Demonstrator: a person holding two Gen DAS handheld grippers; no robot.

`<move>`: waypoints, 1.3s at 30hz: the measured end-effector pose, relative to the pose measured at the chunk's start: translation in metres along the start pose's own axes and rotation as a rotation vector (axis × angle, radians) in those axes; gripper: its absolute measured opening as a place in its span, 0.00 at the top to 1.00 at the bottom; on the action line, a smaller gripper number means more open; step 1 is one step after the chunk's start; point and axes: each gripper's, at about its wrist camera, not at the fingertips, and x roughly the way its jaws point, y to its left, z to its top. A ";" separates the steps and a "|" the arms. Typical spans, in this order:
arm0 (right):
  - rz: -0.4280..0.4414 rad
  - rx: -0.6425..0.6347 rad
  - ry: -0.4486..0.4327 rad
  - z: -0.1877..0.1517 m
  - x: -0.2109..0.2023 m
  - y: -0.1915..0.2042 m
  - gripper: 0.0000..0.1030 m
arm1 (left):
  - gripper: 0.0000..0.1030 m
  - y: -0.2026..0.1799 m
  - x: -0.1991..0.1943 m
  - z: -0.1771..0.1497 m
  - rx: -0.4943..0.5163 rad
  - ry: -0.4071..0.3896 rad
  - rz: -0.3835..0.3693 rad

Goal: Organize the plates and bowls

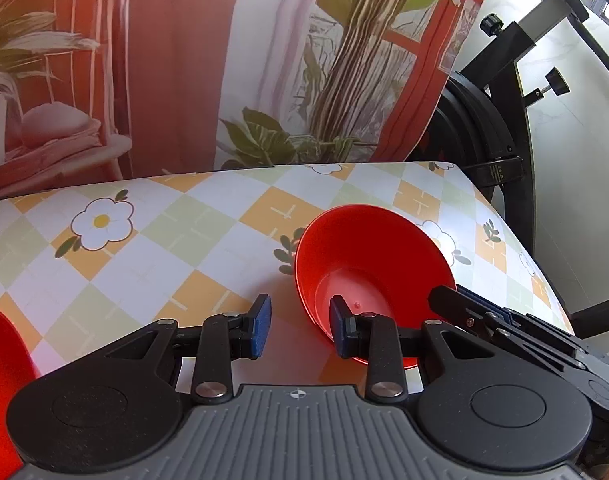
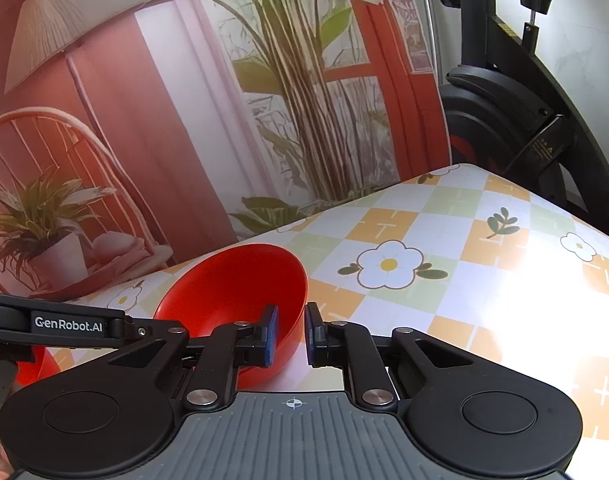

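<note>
A printed backdrop [image 1: 184, 60] of plants and red curtains hangs behind a table [image 1: 164, 240] covered in a checked, flowered cloth, with a black exercise bike [image 2: 504, 120] past the table's far corner.

The left gripper [image 1: 300, 324] has its jaws spread with nothing between the blue pads; its right finger [image 1: 340, 328] sits inside the red bowl [image 1: 368, 264], the bowl's near wall lying between the two fingers, the left one outside it. The right gripper [image 2: 291, 334] has its jaws parted by a narrow gap, and the rim of the same bowl [image 2: 232, 284] stands between them, its left finger [image 2: 270, 334] inside the bowl; whether the pads press the rim I cannot tell. The bowl is tilted off level.

Two red pieces can be counted: this bowl, and a second red dish [image 1: 0, 368] well out to the left of the left gripper's jaws, only partly in view
</note>
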 end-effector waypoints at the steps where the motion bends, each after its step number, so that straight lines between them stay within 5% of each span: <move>1: 0.000 0.002 0.000 0.000 0.000 0.000 0.89 | 0.70 -0.001 0.000 -0.001 0.005 -0.007 0.004; 3: 0.006 0.004 -0.001 0.000 -0.001 0.001 0.89 | 0.86 -0.003 -0.001 -0.002 0.011 -0.011 -0.010; 4: 0.009 0.003 -0.001 0.000 -0.003 0.002 0.89 | 0.86 -0.004 -0.001 -0.002 0.015 -0.009 -0.014; 20: 0.068 -0.003 -0.042 0.002 -0.055 0.031 0.90 | 0.86 -0.012 -0.084 -0.019 0.067 -0.116 0.002; 39: 0.241 -0.115 -0.116 -0.023 -0.162 0.148 0.89 | 0.85 0.037 -0.247 -0.079 -0.037 -0.252 0.043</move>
